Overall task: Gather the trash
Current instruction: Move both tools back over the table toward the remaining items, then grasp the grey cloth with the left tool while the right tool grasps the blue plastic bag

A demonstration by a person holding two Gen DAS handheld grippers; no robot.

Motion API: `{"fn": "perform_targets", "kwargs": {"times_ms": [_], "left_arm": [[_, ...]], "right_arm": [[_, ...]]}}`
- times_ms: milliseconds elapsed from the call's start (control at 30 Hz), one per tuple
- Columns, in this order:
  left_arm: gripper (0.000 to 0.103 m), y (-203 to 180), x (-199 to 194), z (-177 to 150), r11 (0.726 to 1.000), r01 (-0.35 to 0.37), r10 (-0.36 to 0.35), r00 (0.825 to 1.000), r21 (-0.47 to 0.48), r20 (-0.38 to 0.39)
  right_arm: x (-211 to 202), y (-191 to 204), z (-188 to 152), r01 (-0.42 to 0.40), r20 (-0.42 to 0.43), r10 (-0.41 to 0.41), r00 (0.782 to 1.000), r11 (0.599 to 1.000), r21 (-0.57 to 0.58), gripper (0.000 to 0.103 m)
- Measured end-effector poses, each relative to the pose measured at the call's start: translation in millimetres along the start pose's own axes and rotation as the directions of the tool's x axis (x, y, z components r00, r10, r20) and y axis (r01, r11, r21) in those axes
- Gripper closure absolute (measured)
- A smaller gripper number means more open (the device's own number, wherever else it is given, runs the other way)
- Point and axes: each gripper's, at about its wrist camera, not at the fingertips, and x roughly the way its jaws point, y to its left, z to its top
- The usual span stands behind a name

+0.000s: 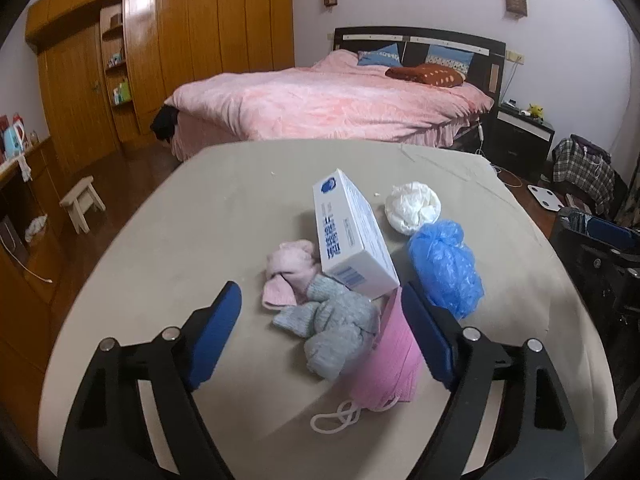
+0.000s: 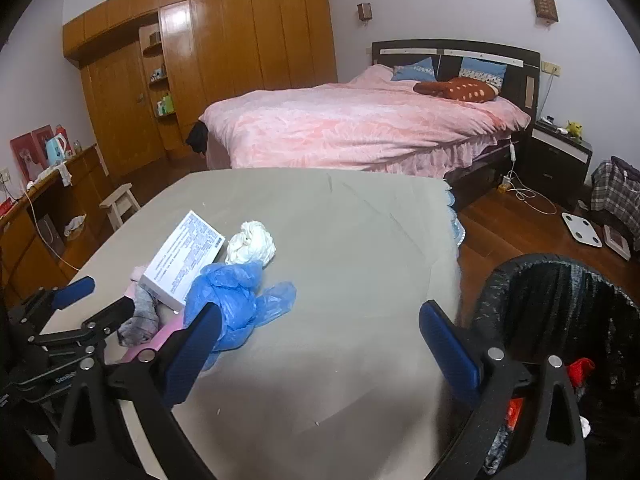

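Note:
On the beige table (image 1: pixel 192 240) lies a heap of trash: a white box (image 1: pixel 352 236), a pink cloth (image 1: pixel 288 272), a grey cloth (image 1: pixel 336 332), a pink face mask (image 1: pixel 392 360), a blue plastic bag (image 1: pixel 444 268) and a white crumpled wad (image 1: pixel 412 208). My left gripper (image 1: pixel 324 320) stands open around the grey cloth and the mask, its left pad well apart from them. In the right wrist view my right gripper (image 2: pixel 320 340) is open over bare table (image 2: pixel 360 240), its left finger beside the blue bag (image 2: pixel 236 296). The left gripper (image 2: pixel 100 296) shows there at the heap's left.
A bin with a black liner (image 2: pixel 560 312) stands off the table's right edge, with some rubbish inside. Beyond the table are a pink bed (image 2: pixel 360 128), a wooden wardrobe (image 2: pixel 240 40), a small stool (image 2: pixel 120 204) and a nightstand (image 2: pixel 560 156).

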Motion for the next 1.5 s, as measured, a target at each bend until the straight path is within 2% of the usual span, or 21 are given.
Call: {"fn": "perform_targets", "kwargs": {"times_ms": [100,200,267,333,533,667,867,1067,1233,1333,1400,1467,1500], "left_arm": [[0.027,0,8,-1,1.000,0.006,-0.006,1.000,-0.010,-0.019],[0.037,-1,17,-3,1.000,0.019,-0.020,0.999,-0.018,-0.046],[0.057,-1,23,-2,0.998,0.049,-0.051,0.996,-0.026,-0.068],[0.070,-2,24,-3,0.996,0.083,-0.085,0.994,-0.030,-0.072],[0.072,-3,17,-4,0.994,0.097,-0.100,0.993,-0.054,-0.059],[0.072,3,-2,-2,0.992,0.107,-0.108,0.994,-0.074,-0.012],[0.072,7,-16,2,0.997,0.056,-0.054,0.998,-0.044,0.036],[0.072,21,-12,4,0.999,0.012,-0.010,0.999,-0.050,0.035],[0.072,28,-11,6,0.998,-0.004,0.005,1.000,-0.058,0.028],[0.072,30,-10,7,0.998,-0.003,0.005,1.000,-0.061,0.028],[0.072,29,-11,7,0.998,0.000,0.001,1.000,-0.060,0.030],[0.072,27,-12,8,0.998,0.004,-0.002,0.999,-0.057,0.034],[0.072,26,-13,8,0.998,0.006,-0.004,0.999,-0.056,0.035]], "right_arm": [[3,1,-2,-0.002,-0.009,0.001,1.000,1.000,-0.002,0.006],[4,2,-2,0.001,-0.012,-0.001,1.000,1.000,-0.011,0.006],[5,3,-2,0.001,-0.015,-0.001,1.000,1.000,-0.012,0.006],[7,4,-2,0.000,-0.018,-0.001,1.000,1.000,-0.012,0.006],[9,12,0,-0.009,-0.021,0.009,1.000,1.000,-0.026,0.006],[17,19,2,-0.023,-0.026,0.023,0.999,0.999,-0.031,0.006],[32,37,2,-0.050,-0.036,0.048,0.998,0.998,-0.041,0.006],[50,51,-2,-0.043,-0.066,0.040,0.997,0.998,-0.043,0.006],[67,59,-5,-0.063,-0.123,0.057,0.991,0.997,-0.047,0.007],[74,62,-7,-0.104,-0.159,0.094,0.983,0.993,-0.050,0.018],[75,65,-9,-0.147,-0.181,0.136,0.974,0.988,-0.044,0.039],[76,66,-11,-0.186,-0.210,0.176,0.962,0.982,-0.033,0.053],[75,66,-11,-0.190,-0.209,0.179,0.961,0.981,-0.032,0.055]]}}
